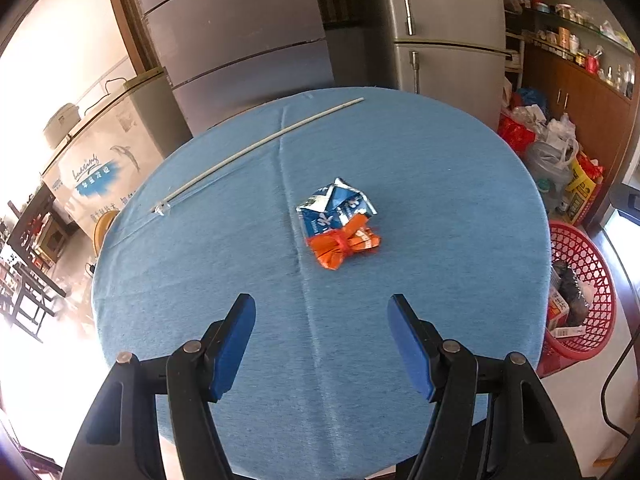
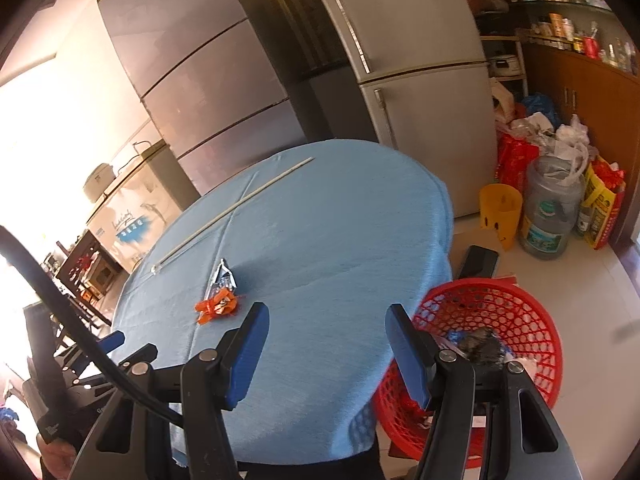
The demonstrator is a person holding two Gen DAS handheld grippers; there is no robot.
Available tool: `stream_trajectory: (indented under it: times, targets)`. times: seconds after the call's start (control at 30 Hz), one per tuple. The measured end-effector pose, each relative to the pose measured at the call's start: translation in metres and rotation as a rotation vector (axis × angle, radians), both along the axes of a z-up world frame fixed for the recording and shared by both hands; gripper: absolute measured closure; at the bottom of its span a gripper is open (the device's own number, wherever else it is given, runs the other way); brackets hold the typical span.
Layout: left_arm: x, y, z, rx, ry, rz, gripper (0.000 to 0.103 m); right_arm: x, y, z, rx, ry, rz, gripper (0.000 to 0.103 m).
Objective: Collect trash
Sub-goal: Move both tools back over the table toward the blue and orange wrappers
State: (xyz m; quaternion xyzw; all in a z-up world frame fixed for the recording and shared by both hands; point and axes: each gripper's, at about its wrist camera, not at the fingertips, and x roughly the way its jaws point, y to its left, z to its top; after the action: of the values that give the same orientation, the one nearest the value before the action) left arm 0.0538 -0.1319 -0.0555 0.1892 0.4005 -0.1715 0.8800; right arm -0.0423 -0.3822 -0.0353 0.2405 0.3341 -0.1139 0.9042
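A crumpled blue-and-white wrapper (image 1: 335, 206) and a knotted orange wrapper (image 1: 345, 247) lie touching each other near the middle of the round blue-clothed table (image 1: 440, 184). My left gripper (image 1: 322, 340) is open and empty, a little short of them above the table. My right gripper (image 2: 326, 350) is open and empty above the table's near right edge. From the right wrist view the orange wrapper (image 2: 217, 307) and the blue one (image 2: 223, 276) lie to the left. A red mesh basket (image 2: 520, 320) with trash inside stands on the floor to the right of the table.
A long thin white stick (image 1: 256, 148) lies across the table's far left. The basket also shows in the left wrist view (image 1: 584, 292). Refrigerators (image 1: 448, 28) stand behind the table. Bags, a yellow bin (image 2: 500, 212) and a large water jug (image 2: 550, 208) crowd the floor at right.
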Motion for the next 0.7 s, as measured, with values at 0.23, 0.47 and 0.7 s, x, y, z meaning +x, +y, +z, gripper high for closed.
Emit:
stream_trajectory:
  times: [0.23,0.47,0.7]
  targets:
    - [0.018,0.010,-0.007,0.004,0.019,0.024,0.034,0.031,0.010,-0.006,0.029,0.016,0.049,0.038]
    - [0.040,0.021,-0.015,0.002,0.046,0.048,0.034,0.067,0.018,-0.012,0.052,0.037,0.084,0.038]
    - [0.067,0.050,-0.026,0.011,0.067,0.102,0.034,0.115,0.028,-0.020,0.114,0.050,0.136,0.038]
